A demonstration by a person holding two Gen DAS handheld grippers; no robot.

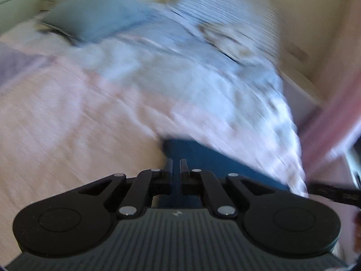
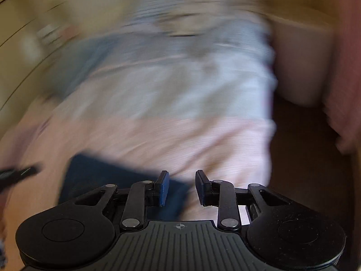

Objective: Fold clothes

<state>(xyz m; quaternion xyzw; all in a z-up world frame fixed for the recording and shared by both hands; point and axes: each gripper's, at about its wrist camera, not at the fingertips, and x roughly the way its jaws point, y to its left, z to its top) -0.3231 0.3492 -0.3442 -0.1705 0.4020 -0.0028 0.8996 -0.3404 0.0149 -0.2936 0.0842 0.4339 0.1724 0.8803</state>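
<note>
Our left hand-held gripper [image 1: 176, 171] has its jaws pinched nearly together on the dark blue garment [image 1: 214, 158], which lies on the pink bed [image 1: 67, 113]. Our right hand-held gripper [image 2: 182, 186] hovers parted and empty at the garment's edge.

A bed covered in a pale pink sheet [image 1: 56, 117] is seen, blurred. On it are laid a dark blue folded garment [image 2: 108, 176], a grey-blue pillow [image 1: 94, 15] and rumpled pale bedding [image 1: 203, 79].
</note>
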